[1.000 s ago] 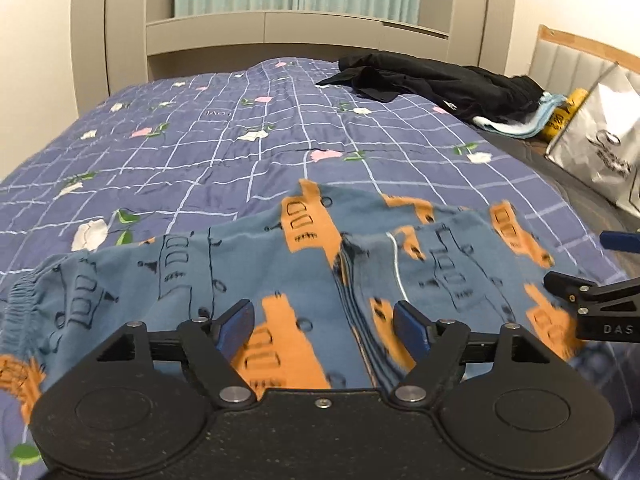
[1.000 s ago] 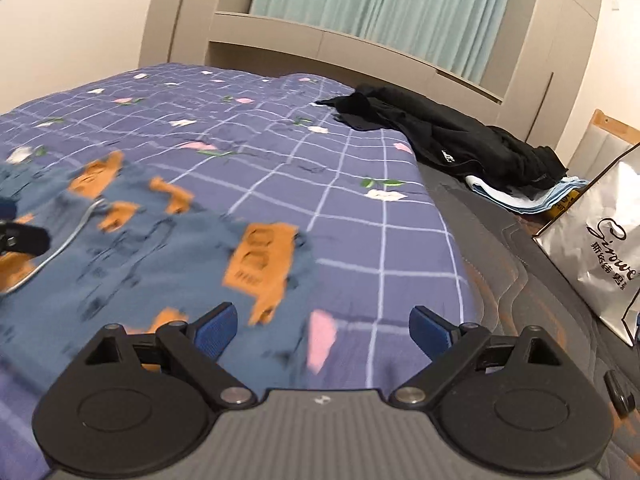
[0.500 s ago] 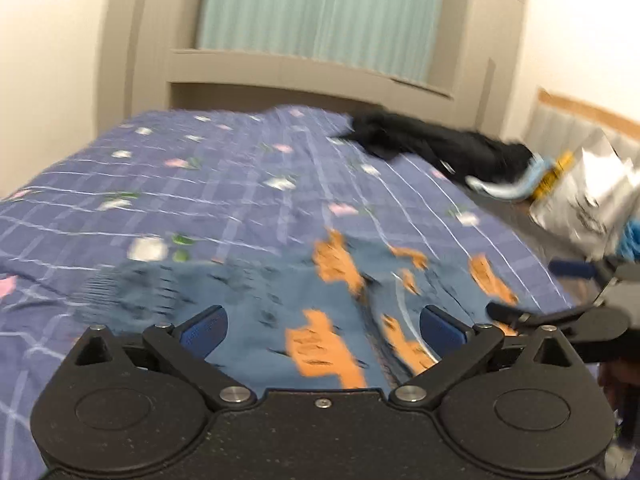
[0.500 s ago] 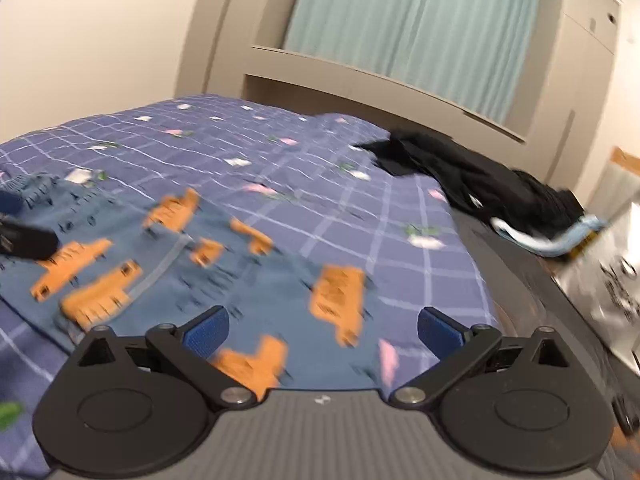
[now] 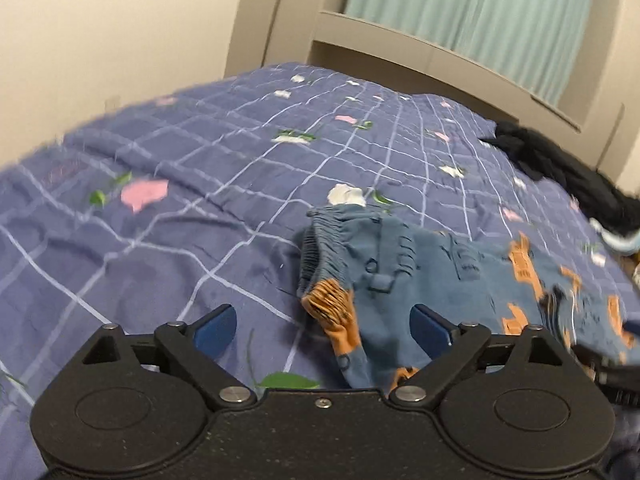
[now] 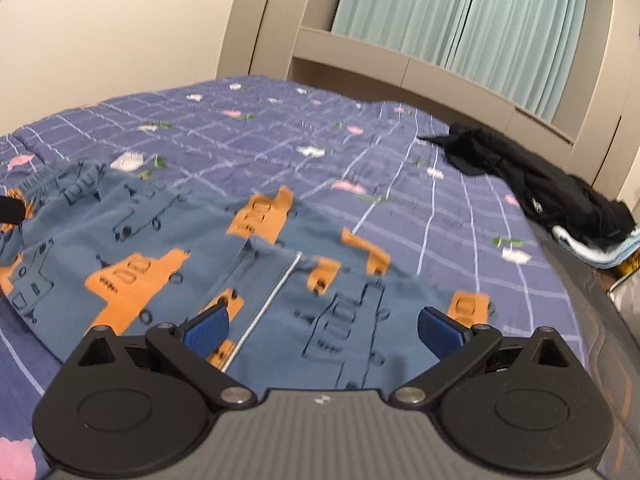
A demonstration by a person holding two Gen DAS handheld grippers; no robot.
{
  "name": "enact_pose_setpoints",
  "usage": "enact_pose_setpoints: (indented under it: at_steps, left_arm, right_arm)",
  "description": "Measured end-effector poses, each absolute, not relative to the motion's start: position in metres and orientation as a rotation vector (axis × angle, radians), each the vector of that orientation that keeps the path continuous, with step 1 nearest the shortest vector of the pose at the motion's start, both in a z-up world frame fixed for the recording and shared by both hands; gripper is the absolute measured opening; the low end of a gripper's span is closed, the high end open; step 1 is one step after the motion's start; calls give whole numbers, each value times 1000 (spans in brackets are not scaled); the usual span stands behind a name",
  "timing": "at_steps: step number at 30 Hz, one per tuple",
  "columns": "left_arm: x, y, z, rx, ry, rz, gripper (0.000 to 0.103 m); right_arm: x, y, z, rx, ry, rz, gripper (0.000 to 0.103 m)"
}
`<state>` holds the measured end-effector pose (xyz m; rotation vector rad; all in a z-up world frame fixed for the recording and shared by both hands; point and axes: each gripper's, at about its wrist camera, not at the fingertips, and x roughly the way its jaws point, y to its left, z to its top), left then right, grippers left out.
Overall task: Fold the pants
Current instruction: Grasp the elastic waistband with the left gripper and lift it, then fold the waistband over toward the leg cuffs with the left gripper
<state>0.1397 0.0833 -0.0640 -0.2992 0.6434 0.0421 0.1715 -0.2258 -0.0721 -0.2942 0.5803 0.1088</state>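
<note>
Blue pants with orange truck prints (image 6: 208, 248) lie spread on the bed. In the left wrist view the gathered elastic waistband (image 5: 320, 248) sits ahead of my left gripper (image 5: 324, 324), which is open and empty just above the waist end. My right gripper (image 6: 320, 326) is open and empty over the leg part, near a white side stripe (image 6: 272, 296). A tip of the left gripper shows at the left edge of the right wrist view (image 6: 10, 210). The right gripper shows at the right edge of the left wrist view (image 5: 612, 372).
The bed has a purple checked quilt with flowers (image 5: 200, 168). Black clothes (image 6: 532, 176) lie on light blue fabric (image 6: 588, 248) at the far right of the bed. A beige headboard shelf (image 6: 400, 64) and curtains stand behind.
Both grippers stayed open. My left gripper swung left to the waistband end. My right gripper moved left over the pants legs.
</note>
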Motion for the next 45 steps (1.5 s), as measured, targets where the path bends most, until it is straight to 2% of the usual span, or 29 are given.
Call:
enact_pose_setpoints:
  at_steps: [4, 6, 9, 11, 20, 22, 24, 26, 32, 39, 45]
  left_arm:
    - [152, 89, -71, -365, 616, 12, 89]
    - [158, 89, -73, -377, 604, -23, 82]
    - [169, 89, -78, -397, 631, -56, 59]
    - [174, 91, -83, -413, 657, -40, 53]
    - [177, 99, -90, -513, 675, -11, 53]
    - [178, 99, -89, -527, 678, -2, 43]
    - [177, 100, -87, -548, 680, -3, 22]
    - [174, 101, -83, -550, 671, 8, 19]
    - [153, 100, -54, -534, 579, 23, 16]
    - [156, 92, -49, -473, 595, 30, 16]
    - [151, 80, -21, -409, 528, -20, 16]
  right_arm:
    - [170, -226, -75, -250, 590, 90, 103]
    - [170, -227, -77, -236, 595, 83, 103]
    - [169, -229, -79, -226, 594, 76, 103]
    - [168, -229, -79, -220, 594, 70, 103]
    - [167, -228, -81, -205, 589, 55, 103]
    - [167, -228, -82, -200, 588, 55, 103]
    - [167, -229, -82, -196, 588, 56, 103]
    - [166, -229, -82, -195, 586, 56, 103]
    - [165, -229, -81, -199, 580, 53, 103]
    - [167, -230, -82, -188, 579, 57, 103]
    - [163, -233, -77, -175, 551, 64, 103]
